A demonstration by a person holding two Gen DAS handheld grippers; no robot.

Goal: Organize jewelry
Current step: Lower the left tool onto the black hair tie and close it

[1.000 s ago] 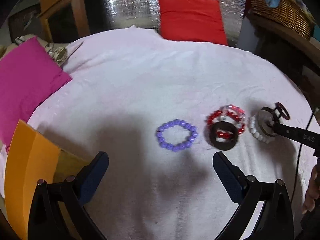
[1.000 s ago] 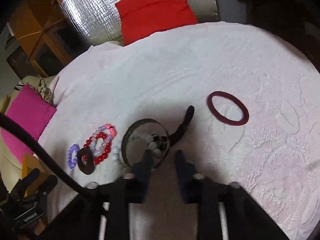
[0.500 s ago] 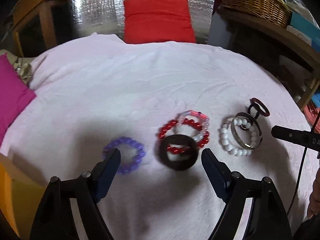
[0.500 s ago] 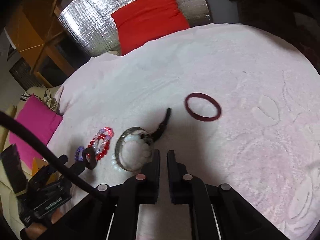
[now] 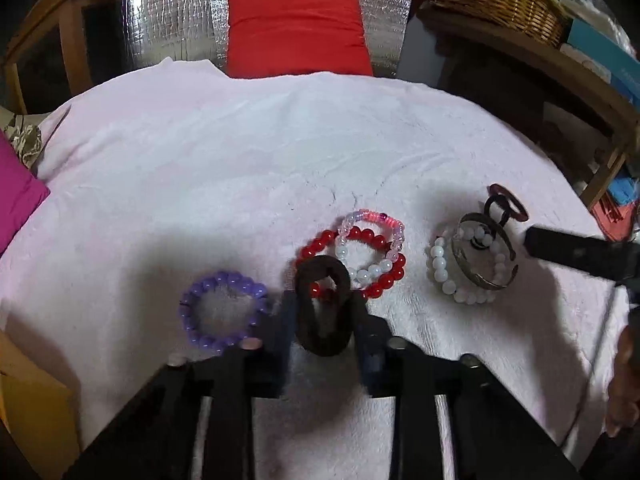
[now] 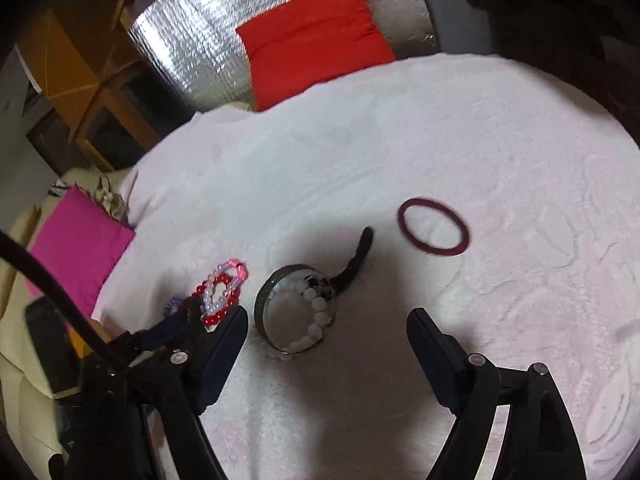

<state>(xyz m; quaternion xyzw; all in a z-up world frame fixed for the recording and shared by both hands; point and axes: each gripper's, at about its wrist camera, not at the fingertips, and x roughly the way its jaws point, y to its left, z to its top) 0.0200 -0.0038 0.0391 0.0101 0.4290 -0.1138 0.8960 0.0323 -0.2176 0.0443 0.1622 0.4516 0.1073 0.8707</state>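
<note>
Table (image 5: pixel 280 152) under a pale pink towel, jewelry laid out in a rough row, no tray or box visible, so I read "organized" as grouping on the cloth.

Looks placed: metal bangle (image 6: pixel 296 312) resting on the white bead bracelet (image 5: pixel 440 264), thin black ring (image 5: pixel 496 208) just behind it. Red bead bracelet (image 5: pixel 360 236) overlaps a pink/clear one (image 5: pixel 372 216). Purple bead bracelet (image 5: pixel 224 312) alone at the left end.

Left to do: maroon bangle (image 6: pixel 434 226) well apart on the right.

Left hand-held gripper (image 5: pixel 324 320) has just been closing and now pinches the dark thick ring (image 5: pixel 324 308), squeezed oval. Right hand-held gripper (image 6: pixel 328 344) has just been opening, jaws spread, empty, near the metal bangle.

Roughly mid-task.
</note>
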